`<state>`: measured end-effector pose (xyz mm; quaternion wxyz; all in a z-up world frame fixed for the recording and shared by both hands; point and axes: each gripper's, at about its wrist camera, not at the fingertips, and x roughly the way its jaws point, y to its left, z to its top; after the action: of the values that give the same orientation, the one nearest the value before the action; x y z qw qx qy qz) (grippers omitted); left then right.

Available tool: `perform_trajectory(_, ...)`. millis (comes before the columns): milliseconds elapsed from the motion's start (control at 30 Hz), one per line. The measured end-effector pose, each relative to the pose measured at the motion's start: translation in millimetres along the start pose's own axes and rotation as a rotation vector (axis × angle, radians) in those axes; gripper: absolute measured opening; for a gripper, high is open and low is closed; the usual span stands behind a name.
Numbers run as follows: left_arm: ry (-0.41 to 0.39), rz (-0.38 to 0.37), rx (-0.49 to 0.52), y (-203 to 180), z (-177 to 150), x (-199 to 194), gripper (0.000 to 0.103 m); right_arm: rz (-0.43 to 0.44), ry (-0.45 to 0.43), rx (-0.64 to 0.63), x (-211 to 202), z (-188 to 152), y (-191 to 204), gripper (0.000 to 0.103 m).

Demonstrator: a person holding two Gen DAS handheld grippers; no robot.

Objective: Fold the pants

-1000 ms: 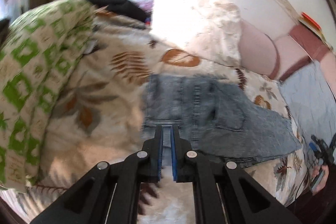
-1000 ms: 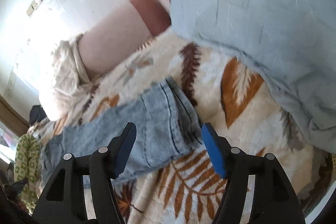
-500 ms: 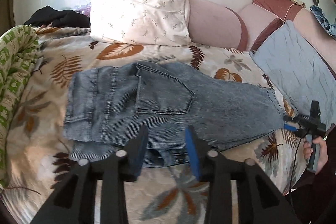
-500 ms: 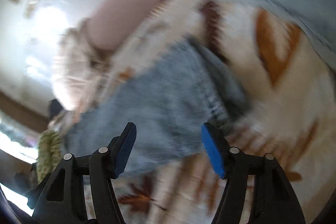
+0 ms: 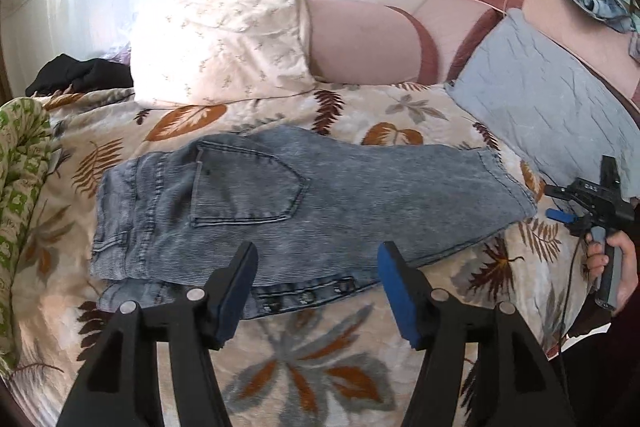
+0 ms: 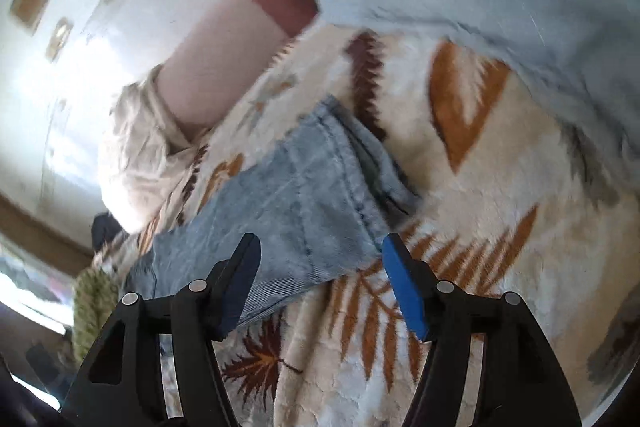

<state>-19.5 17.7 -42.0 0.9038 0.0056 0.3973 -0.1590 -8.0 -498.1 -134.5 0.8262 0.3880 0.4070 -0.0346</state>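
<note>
Grey-blue denim pants [image 5: 304, 203] lie flat on the leaf-print blanket [image 5: 312, 379], folded lengthwise, waistband at left, leg hems at right, a back pocket facing up. My left gripper [image 5: 316, 291] is open and empty above the pants' near edge. My right gripper [image 6: 320, 283] is open and empty, hovering over the near corner of the hem end [image 6: 320, 187]; it also shows in the left wrist view [image 5: 588, 203], held in a hand at the right.
A white floral pillow [image 5: 220, 39] and pink bolster [image 5: 360, 39] lie at the back. A light blue pillow [image 5: 548, 107] lies right of the hems. A green-patterned cloth [image 5: 20, 187] lies at the left, dark clothing [image 5: 76, 75] at far left.
My left gripper opened, let go of the pants and drew back from the waistband toward their middle. My right gripper stayed open and shifted a little over the hem end.
</note>
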Motion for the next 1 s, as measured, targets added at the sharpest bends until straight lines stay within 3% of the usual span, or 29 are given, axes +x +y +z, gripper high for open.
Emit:
perform_trajectory(133, 0.007, -0.026, 0.041, -23, 15, 11, 0.065, 0.026, 0.025, 0.146, 3, 0, -24, 0.059)
perform_trajectory(267, -0.005, -0.029, 0.112, -53, 45, 25, 0.065, 0.049, 0.071, 0.228, 18, -1, -34, 0.048)
perform_trajectory(367, -0.029, -0.054, 0.141, -72, 59, 27, 0.065, 0.06, 0.077, 0.248, 30, 1, -35, 0.037)
perform_trajectory(467, -0.033, -0.066, 0.16, -83, 61, 31, 0.065, 0.035, 0.09, 0.221, 39, 6, -30, 0.015)
perform_trajectory(567, -0.002, -0.055, 0.176, -85, 57, 43, 0.065, 0.006, 0.053, 0.149, 27, 9, -17, 0.01)
perform_trajectory(667, 0.037, -0.039, 0.17, -88, 52, 56, 0.065, -0.003, -0.03, 0.1, 16, 17, -9, 0.01)
perform_trajectory(800, 0.065, -0.056, 0.165, -95, 47, 62, 0.065, -0.079, -0.019, 0.088, 34, 25, -16, 0.009)
perform_trajectory(900, 0.069, -0.074, 0.172, -101, 43, 64, 0.065, -0.039, 0.057, 0.11, 45, 30, -28, 0.009)
perform_trajectory(967, 0.074, -0.071, 0.17, -97, 42, 67, 0.065, -0.008, 0.065, 0.151, 34, 31, -30, 0.015)
perform_trajectory(1000, 0.076, -0.062, 0.167, -92, 41, 68, 0.065, -0.013, 0.05, 0.144, 26, 31, -29, 0.025)
